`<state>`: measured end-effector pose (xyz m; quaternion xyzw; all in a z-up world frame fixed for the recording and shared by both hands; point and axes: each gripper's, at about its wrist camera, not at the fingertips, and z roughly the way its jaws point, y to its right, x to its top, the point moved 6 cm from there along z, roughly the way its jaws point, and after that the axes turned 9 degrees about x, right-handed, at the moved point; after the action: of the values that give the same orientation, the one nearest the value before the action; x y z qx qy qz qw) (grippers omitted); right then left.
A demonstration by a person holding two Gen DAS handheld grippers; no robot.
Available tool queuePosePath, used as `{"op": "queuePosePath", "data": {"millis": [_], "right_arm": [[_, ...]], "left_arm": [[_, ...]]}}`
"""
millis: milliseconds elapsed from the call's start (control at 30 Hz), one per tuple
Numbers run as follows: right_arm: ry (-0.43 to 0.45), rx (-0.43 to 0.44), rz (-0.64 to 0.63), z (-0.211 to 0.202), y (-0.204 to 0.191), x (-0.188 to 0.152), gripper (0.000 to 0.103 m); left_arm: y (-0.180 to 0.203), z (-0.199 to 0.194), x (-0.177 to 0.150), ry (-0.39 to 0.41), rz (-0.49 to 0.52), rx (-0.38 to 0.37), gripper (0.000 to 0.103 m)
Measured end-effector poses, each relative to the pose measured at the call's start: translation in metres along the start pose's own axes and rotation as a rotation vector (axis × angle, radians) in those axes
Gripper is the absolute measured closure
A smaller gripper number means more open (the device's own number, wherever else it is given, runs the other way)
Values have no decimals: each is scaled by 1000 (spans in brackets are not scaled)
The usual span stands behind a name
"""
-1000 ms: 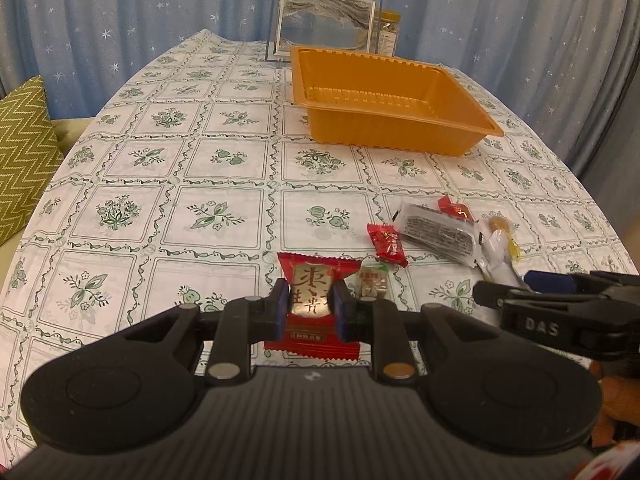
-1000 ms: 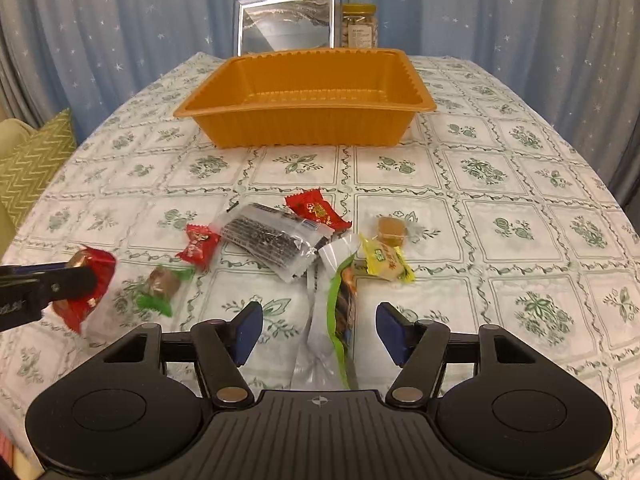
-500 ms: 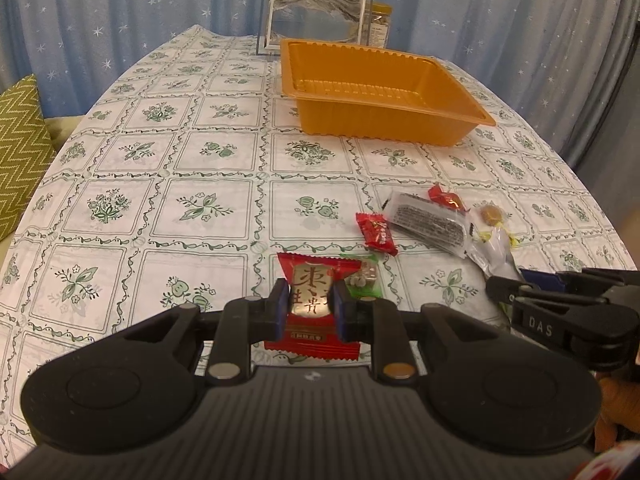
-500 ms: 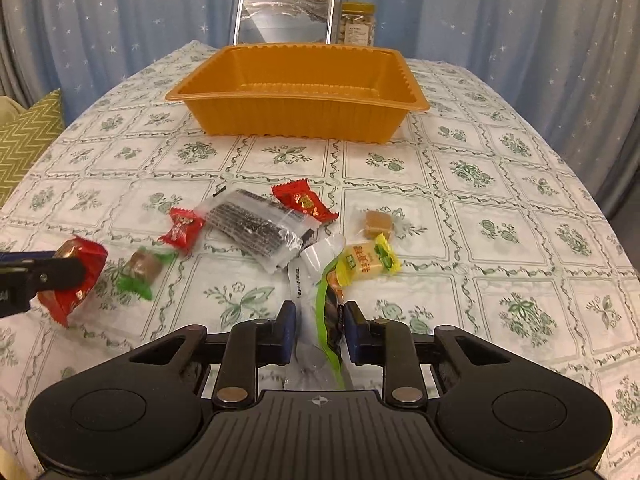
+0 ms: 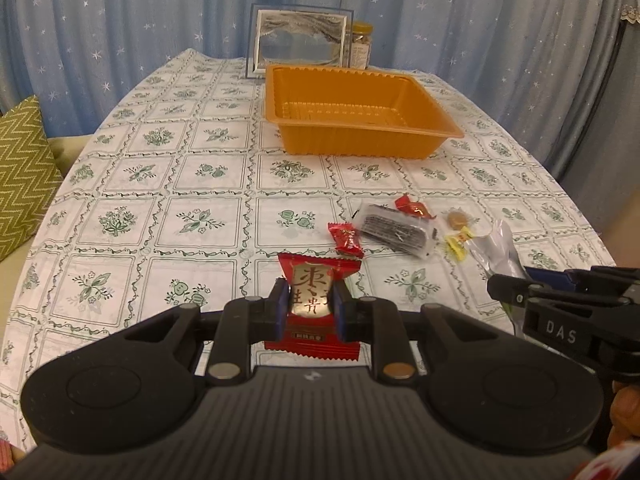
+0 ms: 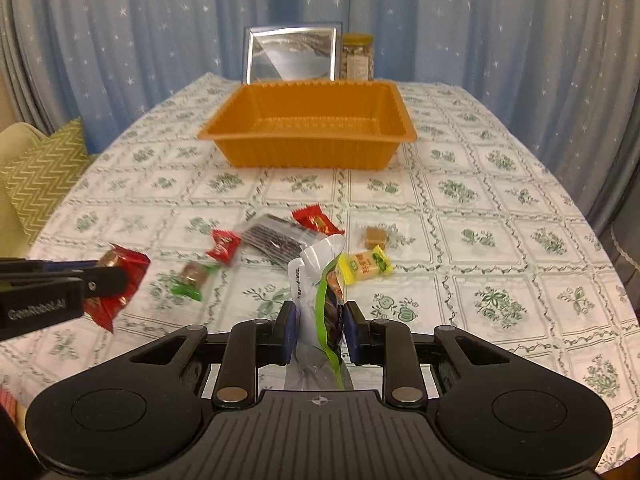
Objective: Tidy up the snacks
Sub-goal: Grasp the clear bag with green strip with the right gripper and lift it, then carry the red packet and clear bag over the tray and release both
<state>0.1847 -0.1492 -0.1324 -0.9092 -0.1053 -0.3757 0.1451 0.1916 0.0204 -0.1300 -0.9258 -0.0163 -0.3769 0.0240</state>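
Holding two packets clear of the bench [image 5: 208, 160]: my left gripper [image 5: 308, 312] has its jaws clamped on a red packet [image 5: 316, 300], and my right gripper [image 6: 320, 332] has its jaws closed on a silver-green pouch [image 6: 320, 280], having just squeezed in. Ahead of both jaws the orange tray [image 6: 308, 136] sits empty, with bare cloth between it and the loose sweets. Those lie just ahead: dark packet [image 6: 276, 236], yellow sweet [image 6: 366, 264], green sweet [image 6: 190, 278]. Left of my left jaws the bench edge curves off toward a cushion [image 5: 20, 184].
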Motion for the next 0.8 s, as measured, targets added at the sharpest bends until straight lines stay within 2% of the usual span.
{"op": "queuePosePath", "data": {"millis": [433,800], "right_arm": [[51,6,-1,-31,-6,11,77],[70,5,-4,-37,-2,24,77]], "left_arm": [[5,-29,8,34,5,-2,82],[6,-32,18,41,12,1,82]]}}
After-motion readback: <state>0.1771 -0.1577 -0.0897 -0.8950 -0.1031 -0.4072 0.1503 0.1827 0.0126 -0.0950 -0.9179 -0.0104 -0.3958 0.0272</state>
